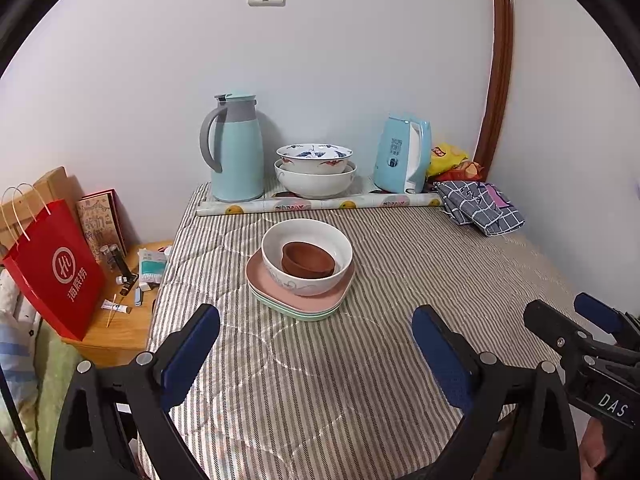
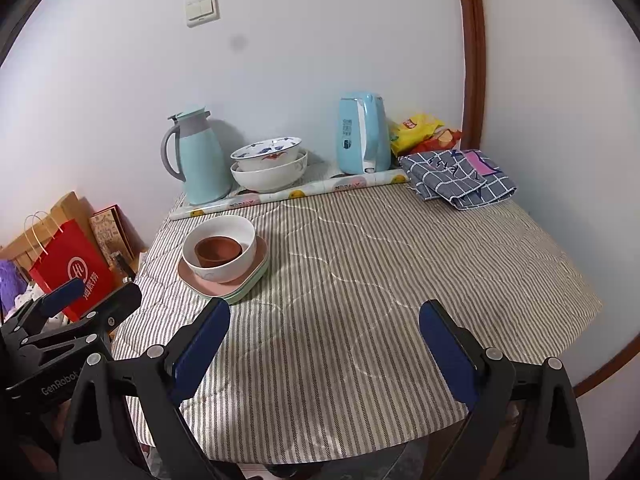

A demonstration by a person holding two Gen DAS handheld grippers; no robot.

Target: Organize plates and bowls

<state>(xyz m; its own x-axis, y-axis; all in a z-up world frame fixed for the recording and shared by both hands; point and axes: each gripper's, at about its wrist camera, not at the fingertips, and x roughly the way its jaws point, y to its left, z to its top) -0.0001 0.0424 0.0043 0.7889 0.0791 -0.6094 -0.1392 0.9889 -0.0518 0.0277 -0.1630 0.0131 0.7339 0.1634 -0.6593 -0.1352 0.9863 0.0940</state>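
Note:
A pink plate [image 1: 264,288] lies on top of green plates [image 1: 308,315] near the middle of the striped table. On the pink plate stands a white bowl [image 1: 276,240] holding small brown bowls [image 1: 306,258]. The same stack shows in the right wrist view, white bowl [image 2: 228,232] on the pink plate [image 2: 196,278]. At the back, a patterned bowl [image 1: 314,156] nests in a larger white bowl [image 1: 316,182]. My left gripper [image 1: 316,336] is open, short of the stack. My right gripper [image 2: 324,332] is open over bare cloth, to the right of the stack.
A mint thermos jug [image 1: 236,148], a blue kettle [image 1: 404,156], snack bags [image 1: 448,158] and a folded checked cloth [image 1: 480,204] line the back. A roll of patterned paper [image 1: 320,203] lies across the table. A red bag [image 1: 52,268] stands on a low wooden stand at the left.

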